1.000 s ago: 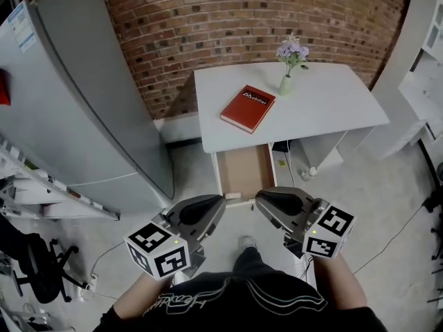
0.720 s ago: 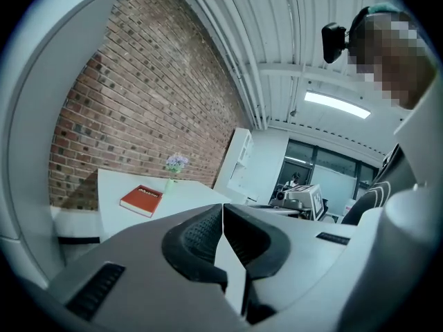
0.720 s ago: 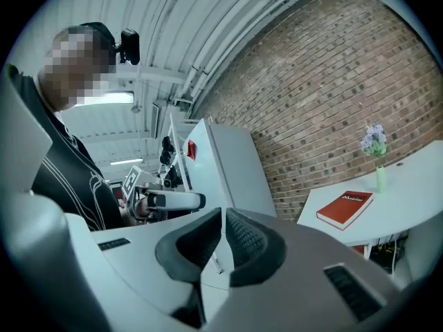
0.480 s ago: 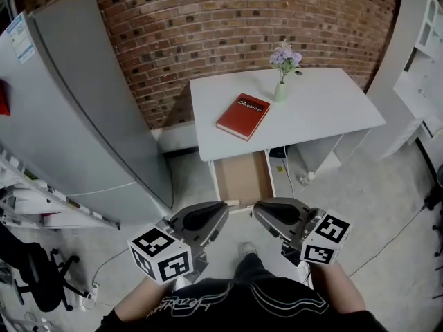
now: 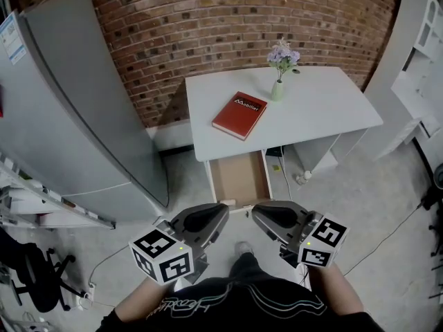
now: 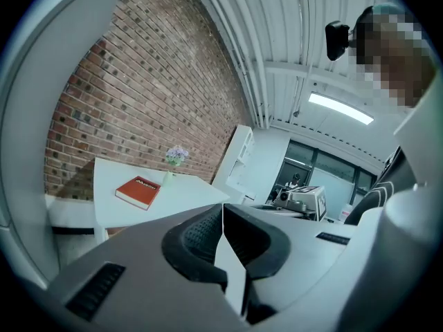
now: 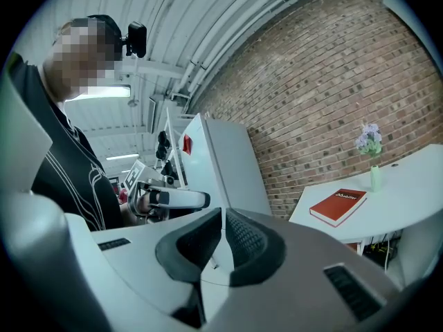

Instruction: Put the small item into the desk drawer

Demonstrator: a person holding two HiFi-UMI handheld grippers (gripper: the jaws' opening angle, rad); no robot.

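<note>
The small item cannot be made out with certainty in any view. The pull-out white desk drawer with a brown wooden bottom [image 5: 239, 178] stands open just ahead of the two tongs and between them, and its bottom looks bare. A small pale bit [image 5: 229, 203] on the drawer's front edge, just ahead of the left tongs [image 5: 208, 216], may be the handle or the item; I cannot tell which. Beyond the drawer, on the white rectangular desk [image 5: 318, 116], lie a red hardcover book [image 5: 239, 115] and a small pale-green vase of purple flowers [image 5: 277, 90], both well ahead of the tongs.

Both the left tongs and the right tongs [image 5: 270, 216] are closed with nothing between the pads, held low near the person's body. With nothing gripped and the drawer open, either the item must yet be fetched or only closing remains. The next move probably calls for reaching forward.
</note>
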